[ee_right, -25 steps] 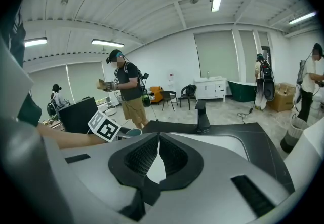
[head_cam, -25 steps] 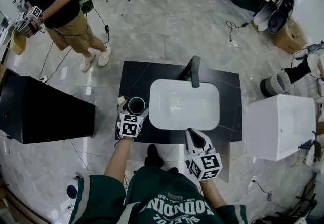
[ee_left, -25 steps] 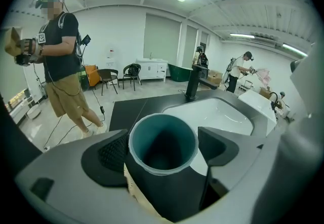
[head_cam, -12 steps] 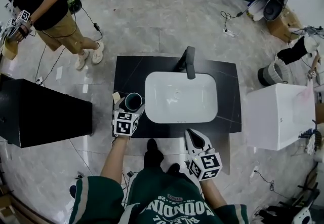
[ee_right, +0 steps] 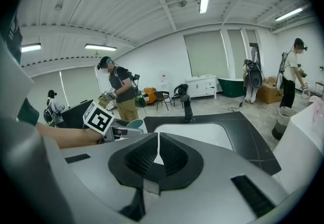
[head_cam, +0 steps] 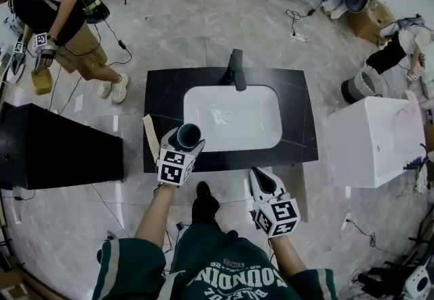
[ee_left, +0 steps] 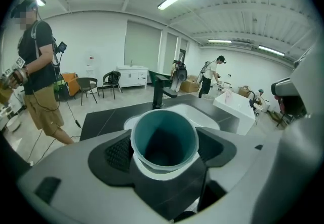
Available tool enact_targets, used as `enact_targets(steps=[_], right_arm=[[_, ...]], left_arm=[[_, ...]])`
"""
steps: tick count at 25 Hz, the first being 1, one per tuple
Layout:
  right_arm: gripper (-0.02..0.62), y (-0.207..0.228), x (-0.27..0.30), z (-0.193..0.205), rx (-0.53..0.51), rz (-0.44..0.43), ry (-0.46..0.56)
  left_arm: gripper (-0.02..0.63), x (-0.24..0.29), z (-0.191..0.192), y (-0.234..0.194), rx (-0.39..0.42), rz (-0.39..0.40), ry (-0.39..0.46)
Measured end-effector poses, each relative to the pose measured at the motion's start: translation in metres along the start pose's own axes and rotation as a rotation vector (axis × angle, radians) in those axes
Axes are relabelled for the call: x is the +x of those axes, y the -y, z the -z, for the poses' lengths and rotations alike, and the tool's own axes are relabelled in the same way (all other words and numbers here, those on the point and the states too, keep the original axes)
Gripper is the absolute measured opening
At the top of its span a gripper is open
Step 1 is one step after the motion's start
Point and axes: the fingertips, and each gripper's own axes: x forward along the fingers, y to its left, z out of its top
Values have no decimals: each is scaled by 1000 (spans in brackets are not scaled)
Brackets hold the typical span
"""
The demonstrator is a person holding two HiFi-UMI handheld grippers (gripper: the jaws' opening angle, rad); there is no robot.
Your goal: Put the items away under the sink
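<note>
One teal cup in left gripper

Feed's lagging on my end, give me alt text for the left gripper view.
The left gripper grips a teal cup between its jaws, open mouth facing the camera. Behind it lie a black countertop, a white sink and a black faucet; a person in a black shirt stands at far left.

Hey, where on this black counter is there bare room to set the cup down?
The widest bare counter lies between the basin and the right edge. Another patch sits at the back left, beside the faucet. The front left is crowded: the left gripper holds the teal cup there, beside a tan strip.
</note>
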Motion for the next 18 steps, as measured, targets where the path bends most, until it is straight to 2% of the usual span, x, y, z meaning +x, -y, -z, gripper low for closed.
enact_targets(steps=[5,10,18], right_arm=[[43,18,-58,27,12,15,27],[43,47,-133,65,35,30,48],[43,89,-250,146,69,62,83]], left_arm=[[388,-15,5,78,41,50,5],[388,-31,17,178,81,112,-3],[388,-55,79,344,159,200,-34]])
